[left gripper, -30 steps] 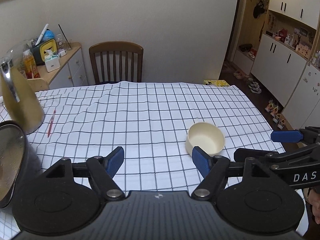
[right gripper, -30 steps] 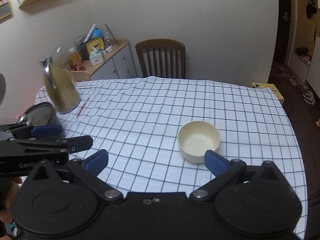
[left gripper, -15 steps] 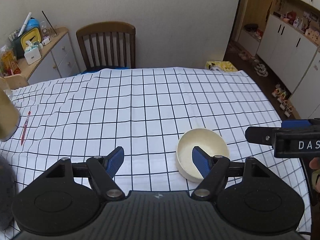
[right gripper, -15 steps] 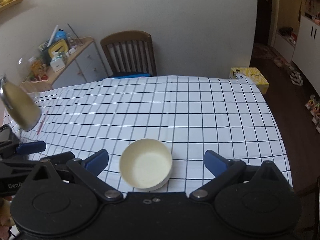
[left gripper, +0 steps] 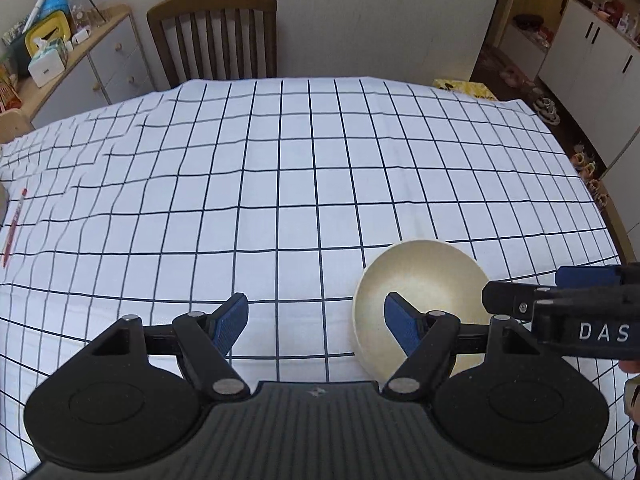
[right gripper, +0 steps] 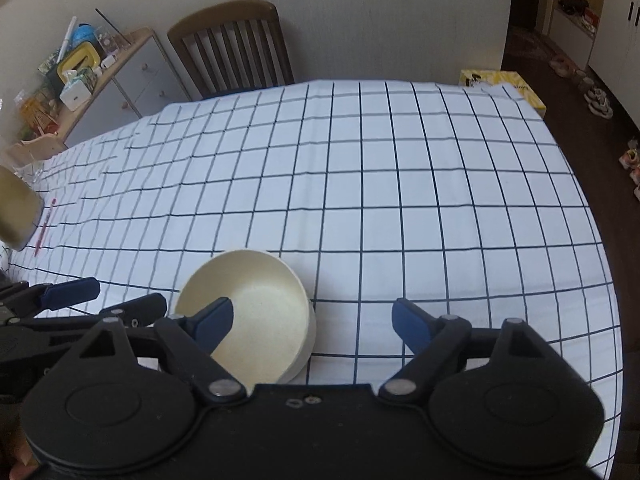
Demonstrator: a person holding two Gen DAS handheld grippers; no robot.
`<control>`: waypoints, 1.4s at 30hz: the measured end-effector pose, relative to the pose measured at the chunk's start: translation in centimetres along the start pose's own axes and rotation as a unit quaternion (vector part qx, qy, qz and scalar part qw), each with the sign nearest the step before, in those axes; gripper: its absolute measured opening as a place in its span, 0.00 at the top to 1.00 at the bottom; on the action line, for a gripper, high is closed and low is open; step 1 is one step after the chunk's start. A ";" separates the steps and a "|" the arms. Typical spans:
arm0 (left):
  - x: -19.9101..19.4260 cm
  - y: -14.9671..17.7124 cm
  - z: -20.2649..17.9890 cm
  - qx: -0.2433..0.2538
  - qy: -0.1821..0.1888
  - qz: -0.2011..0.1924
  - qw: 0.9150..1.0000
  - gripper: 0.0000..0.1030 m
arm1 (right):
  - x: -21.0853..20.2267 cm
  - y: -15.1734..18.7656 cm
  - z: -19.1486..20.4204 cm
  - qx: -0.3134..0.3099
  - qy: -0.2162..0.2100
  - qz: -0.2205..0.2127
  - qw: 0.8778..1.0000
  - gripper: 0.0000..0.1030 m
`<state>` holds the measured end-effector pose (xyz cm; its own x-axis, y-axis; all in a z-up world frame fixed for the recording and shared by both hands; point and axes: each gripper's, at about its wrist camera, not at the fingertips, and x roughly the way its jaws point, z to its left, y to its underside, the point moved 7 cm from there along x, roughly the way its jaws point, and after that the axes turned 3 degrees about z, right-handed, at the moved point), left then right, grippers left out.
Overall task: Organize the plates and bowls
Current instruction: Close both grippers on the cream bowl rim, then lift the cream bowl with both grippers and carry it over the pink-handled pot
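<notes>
A cream bowl (left gripper: 420, 280) stands upright on the checked tablecloth (left gripper: 300, 184) near the front edge. My left gripper (left gripper: 316, 320) is open and empty, hovering above the cloth with its right finger over the bowl's left side. My right gripper (right gripper: 312, 320) is open and empty, with its left finger over the bowl (right gripper: 256, 304). The right gripper (left gripper: 568, 300) reaches in from the right in the left wrist view; the left gripper (right gripper: 60, 300) shows at the left in the right wrist view.
A wooden chair (left gripper: 212, 32) stands at the table's far edge. A cluttered sideboard (left gripper: 72, 48) is at the back left. A red pen (left gripper: 12, 228) lies at the cloth's left edge. A gold-coloured vessel (right gripper: 16, 208) stands at the far left. Cabinets (left gripper: 592, 56) stand on the right.
Both grippers have moved forward and tilted down over the bowl, which now sits under their inner fingers. The metal vessels at the left have slid out of the left view.
</notes>
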<state>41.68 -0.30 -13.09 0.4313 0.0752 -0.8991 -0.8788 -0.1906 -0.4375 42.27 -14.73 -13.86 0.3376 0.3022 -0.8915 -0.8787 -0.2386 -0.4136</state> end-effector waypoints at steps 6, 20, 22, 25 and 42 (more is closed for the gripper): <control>2.1 -0.1 -0.4 -0.003 0.003 0.017 1.000 0.28 | 1.9 0.2 -0.5 0.009 -0.003 0.023 1.000 0.25; 5.0 0.7 -1.8 0.012 0.016 0.042 0.999 0.68 | 4.1 0.6 0.3 -0.013 0.016 0.043 0.999 0.58; 5.1 1.0 -2.0 0.013 0.017 0.045 0.999 0.74 | 4.3 0.6 0.5 -0.015 0.015 0.045 0.999 0.64; 5.2 1.1 -2.3 0.011 0.020 0.048 0.999 0.85 | 4.3 0.7 0.9 -0.018 0.012 0.047 0.999 0.70; 3.7 2.2 -2.3 0.009 0.022 0.049 0.999 0.96 | 4.4 1.4 2.7 -0.036 0.036 0.044 0.998 0.94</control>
<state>41.83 -2.65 -17.38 0.3518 0.0150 -0.9359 -0.9202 -0.1776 -0.3488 41.66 -11.26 -17.85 0.2852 0.2102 -0.9351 -0.8802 -0.3287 -0.3423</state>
